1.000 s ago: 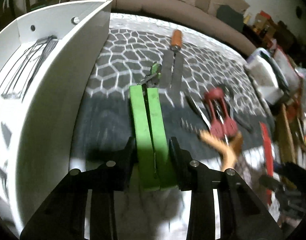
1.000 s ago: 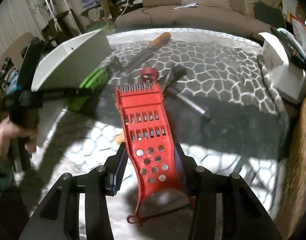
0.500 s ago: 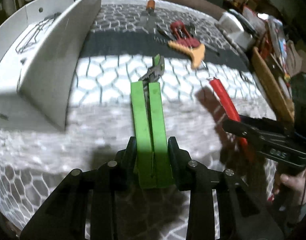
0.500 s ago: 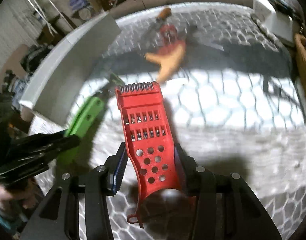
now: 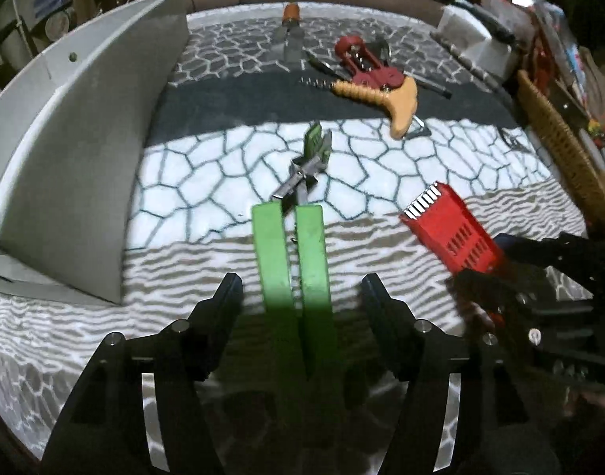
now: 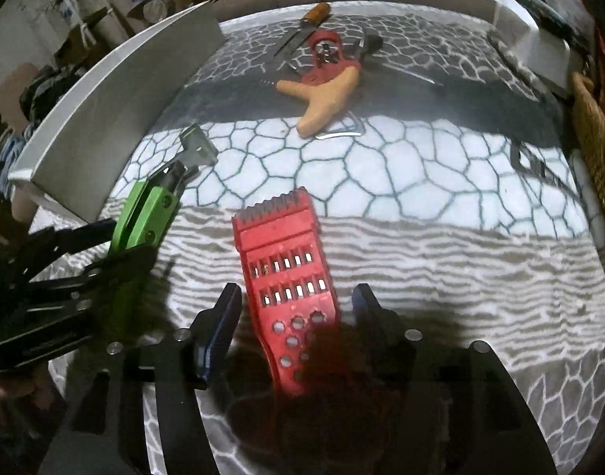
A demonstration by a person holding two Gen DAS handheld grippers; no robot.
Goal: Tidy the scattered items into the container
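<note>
My left gripper (image 5: 298,289) is open; the green-handled pliers (image 5: 292,261) lie loose between its spread fingers on the patterned rug, and also show in the right wrist view (image 6: 144,217). My right gripper (image 6: 294,301) is open; the red bit holder (image 6: 288,277) lies between its fingers on the rug, and shows at right in the left wrist view (image 5: 452,233). The white container (image 5: 76,150) stands at left, also in the right wrist view (image 6: 116,103).
At the far side of the rug lie a tan-handled tool (image 5: 381,97), a red tool (image 5: 365,63), an orange-handled tool (image 5: 291,14) and dark metal tools. A wicker basket (image 5: 567,158) and a white box (image 5: 476,45) stand at right. A sofa runs behind.
Both grippers have opened and let go of the pliers and the red bit holder, which now rest on the rug. Both grippers pulled back toward the near edge, away from the container.
</note>
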